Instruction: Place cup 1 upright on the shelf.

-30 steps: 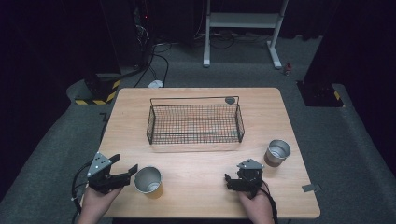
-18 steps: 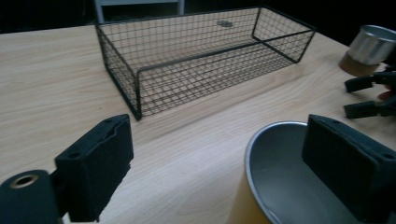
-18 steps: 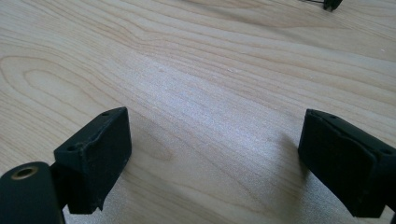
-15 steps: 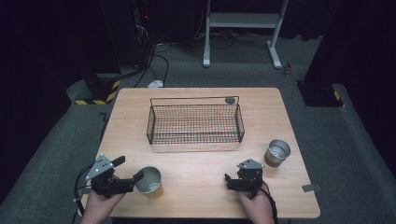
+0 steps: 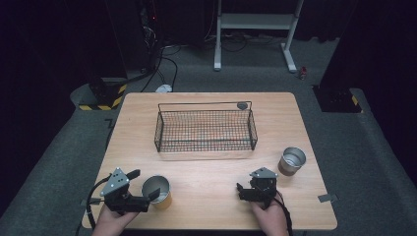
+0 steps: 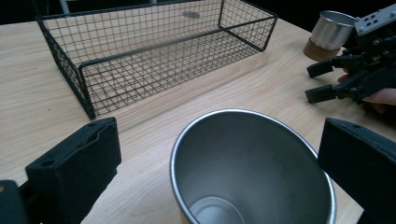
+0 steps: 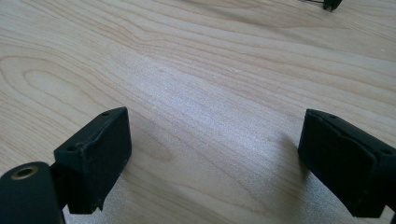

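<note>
Moving in from the desk's near left corner over the past second, the left tongs are now straddling the open-topped steel cup with the tan base, jaws spread wide on either side of its rim and not yet pressing it. Seen from the left gripper view, the cup is standing upright and holding nothing but its own shiny bottom. It is sitting on the light wooden desk, near the front edge, well apart from the black wire basket, which is resting empty at the middle of the desk. A second steel cup with a tan base is standing upright to the right, its inside looking bare. Just beside it, the right tongs are idling low over the bare wood in the person's hand, jaws gaping wide and gripping nothing, as the right gripper view confirms.
</note>
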The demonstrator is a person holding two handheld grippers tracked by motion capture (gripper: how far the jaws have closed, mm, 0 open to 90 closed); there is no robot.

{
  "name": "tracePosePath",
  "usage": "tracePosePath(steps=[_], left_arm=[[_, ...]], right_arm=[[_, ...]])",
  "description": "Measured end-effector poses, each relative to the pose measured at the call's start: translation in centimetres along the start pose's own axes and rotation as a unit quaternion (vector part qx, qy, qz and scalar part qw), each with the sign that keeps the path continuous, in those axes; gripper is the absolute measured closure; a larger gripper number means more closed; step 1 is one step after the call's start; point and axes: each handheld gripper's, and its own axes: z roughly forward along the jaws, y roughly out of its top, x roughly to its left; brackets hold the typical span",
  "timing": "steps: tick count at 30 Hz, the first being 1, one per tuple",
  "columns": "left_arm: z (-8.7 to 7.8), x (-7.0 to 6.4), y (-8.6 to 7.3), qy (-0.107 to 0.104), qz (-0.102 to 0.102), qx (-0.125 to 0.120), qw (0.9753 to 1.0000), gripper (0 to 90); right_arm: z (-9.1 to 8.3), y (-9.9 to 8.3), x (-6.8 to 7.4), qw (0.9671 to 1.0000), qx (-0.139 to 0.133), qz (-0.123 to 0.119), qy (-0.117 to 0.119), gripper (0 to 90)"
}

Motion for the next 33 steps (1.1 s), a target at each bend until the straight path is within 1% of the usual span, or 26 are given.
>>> tracePosePath(steps=[2,3,5,7,9,13,16,18,19,21,22,23,27,33], left_arm=[[0.0,-0.1,-0.1,-0.007,-0.001,-0.004,1.0000,0.0],[-0.1,-0.4,-0.1,-0.013,0.002,-0.007,0.9999,0.0],[0.0,-0.6,-0.1,-0.015,0.004,-0.008,0.9998,0.0],[0.0,-0.7,-0.2,-0.016,0.006,-0.006,0.9998,0.0],[0.2,-0.9,-0.3,-0.008,0.009,-0.002,0.9999,0.0],[0.2,-1.1,-0.4,-0.012,0.008,-0.006,0.9999,0.0],[0.3,-1.4,-0.5,-0.014,0.014,-0.010,0.9998,0.0],[0.4,-1.5,-0.5,-0.014,0.020,-0.004,0.9997,0.0],[0.6,-1.7,-0.6,-0.012,0.017,-0.004,0.9998,0.0],[0.7,-1.7,-0.7,-0.009,0.024,0.002,0.9997,0.0],[0.8,-1.7,-0.8,-0.006,0.025,0.001,0.9997,0.0],[0.9,-1.7,-0.9,0.003,0.031,0.002,0.9995,0.0],[1.1,-1.6,-1.2,0.001,0.031,0.006,0.9995,0.0],[1.5,-1.5,-1.8,-0.006,0.040,0.019,0.9990,0.0]], right_arm=[[0.0,0.0,0.0,1.0000,0.000,0.000,0.000,9.7],[0.0,0.0,0.0,1.0000,0.000,0.000,0.000,9.7],[0.0,0.0,0.0,1.0000,0.000,0.000,0.000,9.7],[0.0,0.0,0.0,1.0000,0.000,0.000,0.000,9.7],[0.0,0.0,0.0,1.0000,0.000,0.000,0.000,9.7],[0.0,0.0,0.0,1.0000,0.000,0.000,-0.001,9.7],[0.0,0.0,0.0,1.0000,0.000,0.000,0.000,9.7],[0.0,0.0,0.0,1.0000,0.000,0.000,0.000,9.7],[0.0,0.0,0.0,1.0000,0.000,0.000,0.000,9.7],[0.0,0.0,0.0,1.0000,0.000,0.000,-0.001,9.7],[0.0,0.0,0.0,1.0000,0.000,0.000,0.000,9.7],[0.0,0.0,0.0,1.0000,0.000,0.000,0.000,9.7],[0.0,0.0,0.0,1.0000,0.000,0.000,-0.001,9.7],[0.0,0.0,0.0,1.0000,0.000,0.000,0.000,9.7]])
